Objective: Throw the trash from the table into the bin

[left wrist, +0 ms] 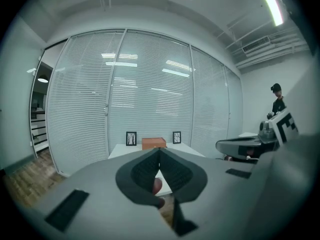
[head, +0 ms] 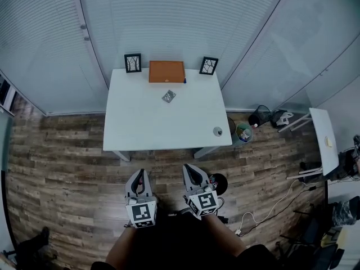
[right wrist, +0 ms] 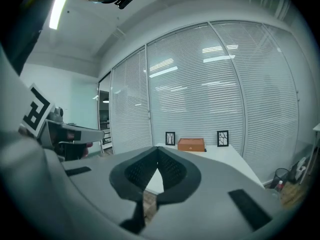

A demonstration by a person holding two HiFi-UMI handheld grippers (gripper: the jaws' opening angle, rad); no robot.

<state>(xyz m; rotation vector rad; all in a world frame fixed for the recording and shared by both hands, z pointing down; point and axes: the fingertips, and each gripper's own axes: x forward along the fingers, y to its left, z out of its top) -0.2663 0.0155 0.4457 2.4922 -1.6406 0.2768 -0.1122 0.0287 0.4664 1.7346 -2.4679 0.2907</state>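
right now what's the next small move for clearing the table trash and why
Probably step closer to the white rectangular table: both the left gripper and right gripper sit shut over the wooden floor, short of its near edge, and the small grey crumpled scrap lies far back, near the orange box.

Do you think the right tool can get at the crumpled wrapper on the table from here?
Probably not yet: the right tool hangs short of the table and the wrapper lies mid-table, though nothing blocks the way.
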